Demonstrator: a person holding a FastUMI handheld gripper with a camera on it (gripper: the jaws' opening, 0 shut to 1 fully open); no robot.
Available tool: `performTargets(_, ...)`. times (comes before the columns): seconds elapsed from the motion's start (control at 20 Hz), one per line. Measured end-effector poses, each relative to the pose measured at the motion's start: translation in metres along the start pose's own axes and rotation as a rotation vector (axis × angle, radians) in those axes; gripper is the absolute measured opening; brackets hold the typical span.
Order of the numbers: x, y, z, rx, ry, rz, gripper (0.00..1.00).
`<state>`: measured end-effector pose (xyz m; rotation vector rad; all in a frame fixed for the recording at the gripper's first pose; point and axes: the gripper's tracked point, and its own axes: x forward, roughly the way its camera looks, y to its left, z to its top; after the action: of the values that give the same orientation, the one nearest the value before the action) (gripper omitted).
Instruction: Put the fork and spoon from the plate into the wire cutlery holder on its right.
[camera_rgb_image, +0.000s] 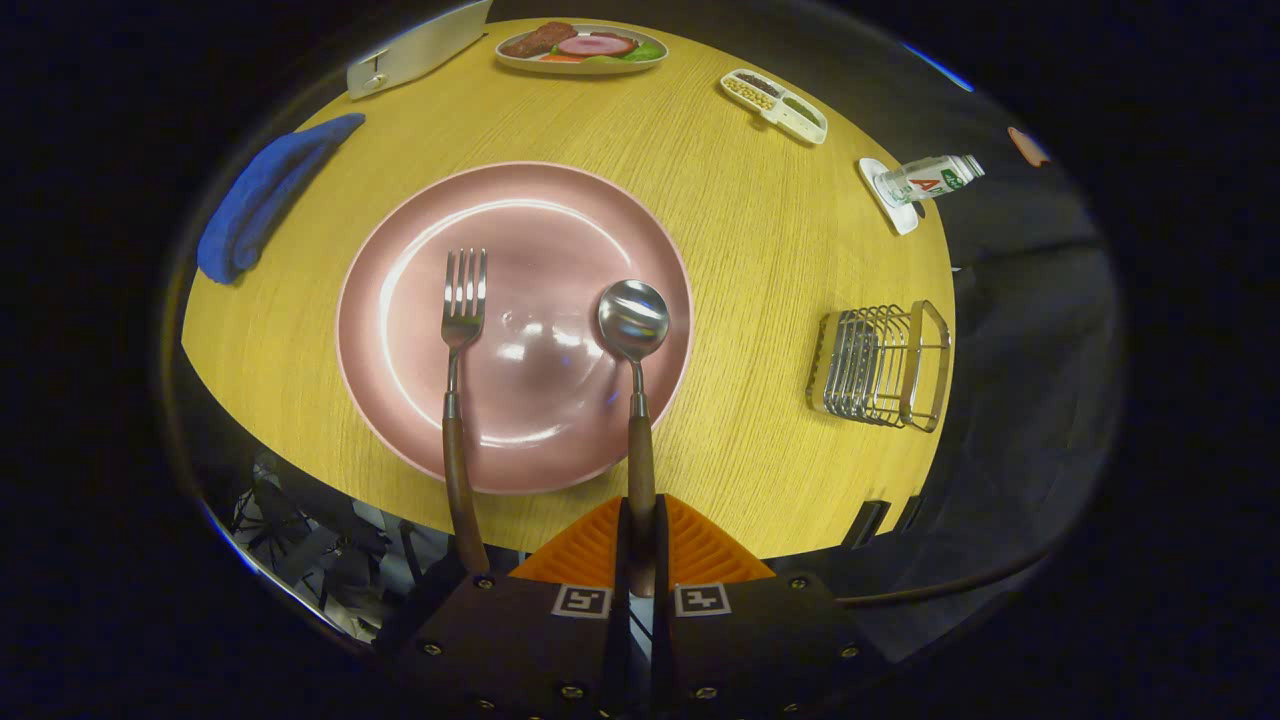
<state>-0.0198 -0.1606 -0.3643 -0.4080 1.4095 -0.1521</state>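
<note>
The hand-held gripper (641, 540) sits at the bottom centre of the frame, its two fingers drawn close together with the wooden handle of the spoon (634, 325) clamped between them: a firm grip on the handle's end. The spoon runs straight up from the fingers, its shiny bowl lying on the right half of the pink plate (400, 300) in the middle of the frame. To its left, the fork (461, 330) lies parallel, tines pointing to the top of the frame and resting on the plate, its brown handle hanging off the plate's near rim and past the edge of the round wooden tabletop (740, 240).

Over on the right of the frame, near the tabletop's edge and well apart from the plate, stands the wire cutlery holder (880, 365), with nothing in it.

Upper left, a folded blue cloth (265, 195) lies beside the plate. At the top, a small dish of food (582, 47), with a white appliance (415, 50) to its left. Upper right, a divided condiment tray (775, 105), and further right a small bottle (930, 178) on a white coaster.
</note>
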Motion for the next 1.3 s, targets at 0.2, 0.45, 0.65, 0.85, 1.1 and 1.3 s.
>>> performTargets(0.2,-0.015,-0.003,0.009,-0.027,-0.033,-0.027,0.09)
performTargets(0.45,-0.043,-0.012,0.02,-0.072,-0.073,-0.08,0.09)
performTargets(0.65,-0.068,-0.031,0.026,-0.059,-0.101,-0.137,0.09)
performTargets(0.85,-0.089,-0.067,0.028,0.008,-0.118,-0.188,0.09)
performTargets(1.1,-0.093,-0.124,0.02,0.11,-0.099,-0.245,0.09)
performTargets(1.3,-0.077,-0.157,0.011,0.177,-0.064,-0.243,0.09)
